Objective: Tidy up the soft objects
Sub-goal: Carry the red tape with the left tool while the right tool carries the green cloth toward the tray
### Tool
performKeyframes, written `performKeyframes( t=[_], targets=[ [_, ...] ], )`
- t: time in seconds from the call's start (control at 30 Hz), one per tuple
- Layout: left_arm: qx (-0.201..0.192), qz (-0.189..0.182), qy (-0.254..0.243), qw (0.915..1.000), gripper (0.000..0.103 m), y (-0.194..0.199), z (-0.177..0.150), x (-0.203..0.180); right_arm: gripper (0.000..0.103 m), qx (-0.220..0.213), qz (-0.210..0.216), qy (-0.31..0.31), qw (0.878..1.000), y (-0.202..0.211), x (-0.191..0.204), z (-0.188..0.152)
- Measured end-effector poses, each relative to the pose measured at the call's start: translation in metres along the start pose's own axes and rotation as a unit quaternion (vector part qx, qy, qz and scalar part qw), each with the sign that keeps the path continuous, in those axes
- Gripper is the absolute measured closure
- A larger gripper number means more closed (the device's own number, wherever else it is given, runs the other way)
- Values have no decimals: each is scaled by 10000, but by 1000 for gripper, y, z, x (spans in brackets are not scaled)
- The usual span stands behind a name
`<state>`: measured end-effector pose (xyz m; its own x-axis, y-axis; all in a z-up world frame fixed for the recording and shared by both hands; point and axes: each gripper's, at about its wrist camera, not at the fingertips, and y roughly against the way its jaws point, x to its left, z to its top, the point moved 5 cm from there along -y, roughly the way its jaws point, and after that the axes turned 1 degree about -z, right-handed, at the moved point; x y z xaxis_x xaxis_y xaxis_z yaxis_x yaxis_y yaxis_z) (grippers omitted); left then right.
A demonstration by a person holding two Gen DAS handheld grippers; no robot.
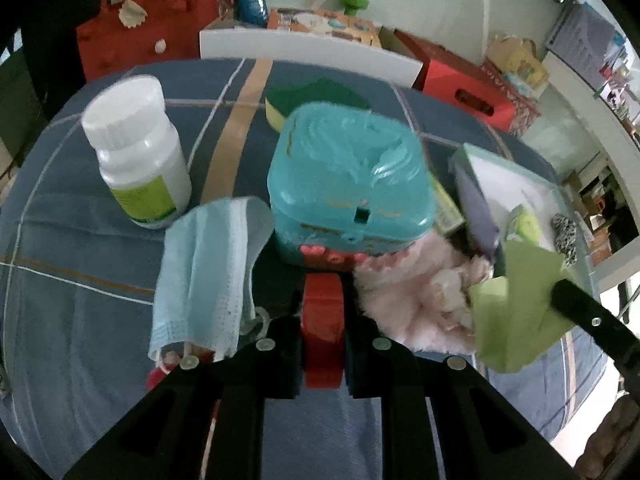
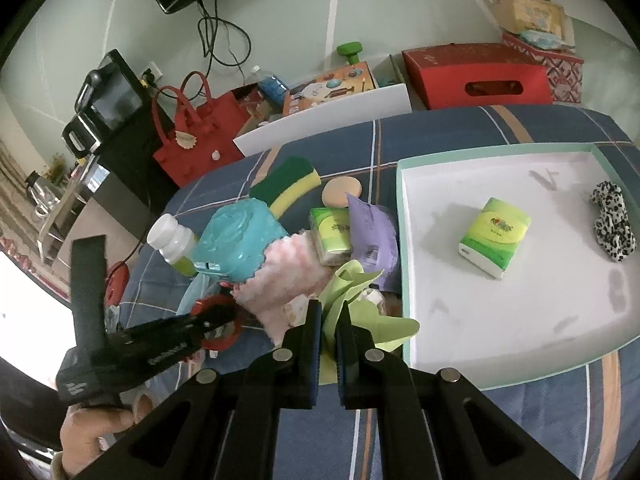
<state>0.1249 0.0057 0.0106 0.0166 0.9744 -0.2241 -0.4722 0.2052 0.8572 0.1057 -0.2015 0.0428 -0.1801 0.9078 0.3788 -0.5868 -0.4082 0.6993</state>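
From your left wrist camera, your left gripper (image 1: pixel 323 296) is clenched on a red ring-shaped object (image 1: pixel 322 336), pinched between the two black fingers. A pale blue face mask (image 1: pixel 208 276) hangs draped on the left finger's side. Just ahead stands a teal plastic box (image 1: pixel 350 184), with a white bottle (image 1: pixel 138 152) to its left and a green-and-yellow sponge (image 1: pixel 316 100) behind it, all on the blue plaid cloth (image 1: pixel 80 280). To the right of the box lies a pink fluffy item (image 1: pixel 404 300), and beside that a light green cloth (image 1: pixel 516 312) with a black finger of your other gripper reaching in on it.

From your right wrist camera, your right gripper (image 2: pixel 329 312) is clamped tight on that light green cloth (image 2: pixel 360 304), which bunches up between its fingers, just beside the left rim of the white tray (image 2: pixel 404 240). In the tray lie a green tissue pack (image 2: pixel 494 240) and a leopard-print scrunchie (image 2: pixel 612 228), well apart. A second tissue pack (image 2: pixel 332 232) and a purple packet (image 2: pixel 372 232) sit outside the tray, by the pink fluffy item (image 2: pixel 288 276). Your left gripper (image 2: pixel 224 314) shows at the lower left, on the red ring (image 2: pixel 216 320).
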Motion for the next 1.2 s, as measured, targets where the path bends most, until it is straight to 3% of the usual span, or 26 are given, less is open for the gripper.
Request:
performKeyframes(
  t=[0.5, 0.7, 0.87, 1.2],
  targets=[
    [-751, -166, -234, 9968, 87, 56, 12, -26, 96, -314, 264, -117, 9991, 17, 0, 7],
    [-846, -268, -584, 9943, 87, 69, 25, -59, 96, -704, 81, -131, 9974, 40, -6, 19],
    [-828, -267, -947, 9917, 87, 68, 39, -97, 96, -947, -334, -336, 9944, 56, -33, 27],
    [-785, -591, -1364, 9858, 87, 53, 54, -163, 96, -1200, -594, -721, 9884, 79, -81, 33]
  ],
)
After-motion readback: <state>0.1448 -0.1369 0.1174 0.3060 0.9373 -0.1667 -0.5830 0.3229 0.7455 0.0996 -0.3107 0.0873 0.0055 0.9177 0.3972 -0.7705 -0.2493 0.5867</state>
